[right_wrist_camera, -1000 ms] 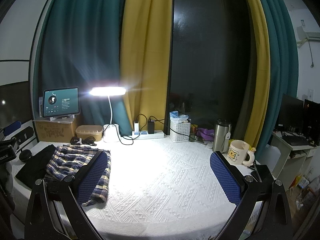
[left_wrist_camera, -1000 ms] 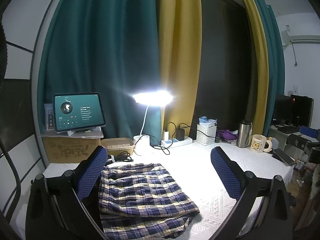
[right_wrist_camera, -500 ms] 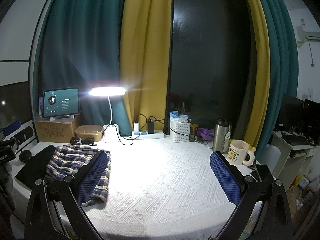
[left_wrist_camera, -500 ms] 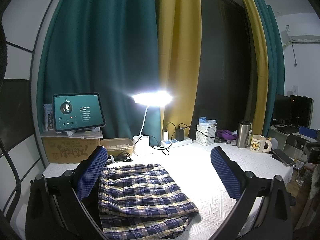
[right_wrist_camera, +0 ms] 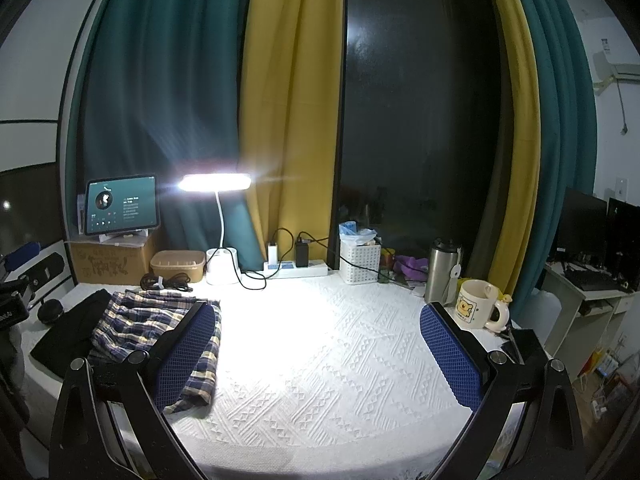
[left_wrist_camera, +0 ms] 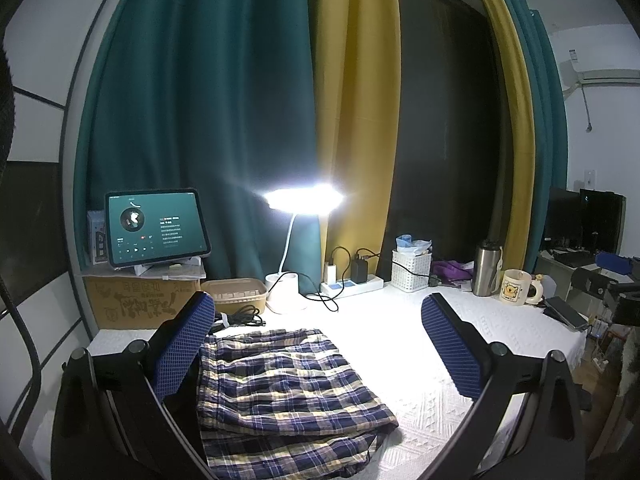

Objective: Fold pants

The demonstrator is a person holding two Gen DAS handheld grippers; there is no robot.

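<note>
Left wrist view: your left gripper (left_wrist_camera: 316, 354) hovers above the table (left_wrist_camera: 404, 328) with its jaws spread wide and nothing between them. The plaid pants (left_wrist_camera: 288, 392) lie folded in layers on the white textured cloth, low and left of centre, just beside the left finger. A lit desk lamp (left_wrist_camera: 302, 200) stands behind them, near a tablet (left_wrist_camera: 156, 228) on a cardboard box (left_wrist_camera: 136, 300).

Right wrist view: your right gripper (right_wrist_camera: 318, 354) is also wide open and empty. The pants (right_wrist_camera: 156, 320) lie at the table's left side, partly hidden by the left finger, beside a dark garment (right_wrist_camera: 72, 332). A mug (right_wrist_camera: 476, 308) stands near the right finger.
</note>
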